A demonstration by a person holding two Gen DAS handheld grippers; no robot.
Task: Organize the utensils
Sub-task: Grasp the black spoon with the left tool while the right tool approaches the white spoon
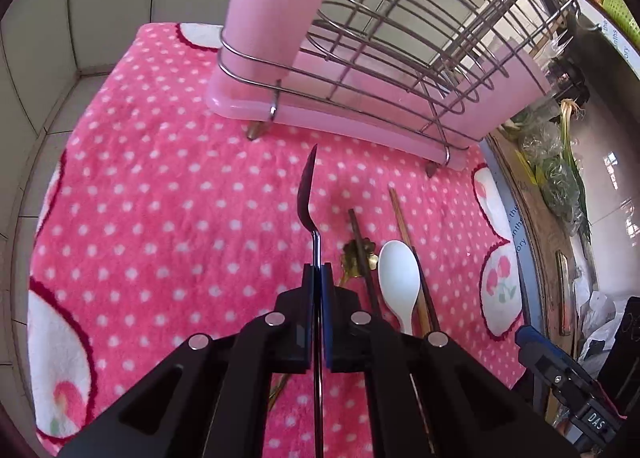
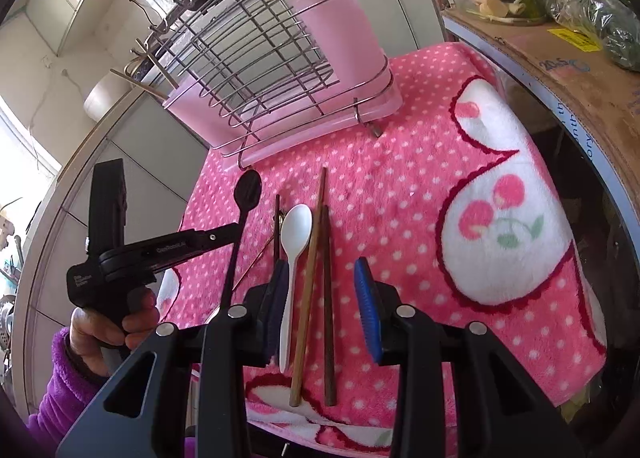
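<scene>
My left gripper (image 1: 319, 272) is shut on the handle of a black spoon (image 1: 307, 188) and holds it above the pink dotted towel (image 1: 160, 198), bowl pointing at the wire utensil rack (image 1: 400, 18). In the right wrist view the black spoon (image 2: 248, 188) is lifted in the left gripper (image 2: 236, 232). My right gripper (image 2: 322, 298) is open above a white spoon (image 2: 294, 242), a light chopstick (image 2: 310, 286) and a dark chopstick (image 2: 327, 298) lying on the towel (image 2: 400, 198). The white spoon (image 1: 398, 278) lies beside a gold utensil (image 1: 356, 258).
The wire rack (image 2: 256, 58) has pink holders (image 2: 344, 30) at its ends and stands at the towel's far side. A cardboard box (image 2: 560, 70) with bagged greens (image 2: 600, 10) sits to the right. Tiled wall lies behind and left.
</scene>
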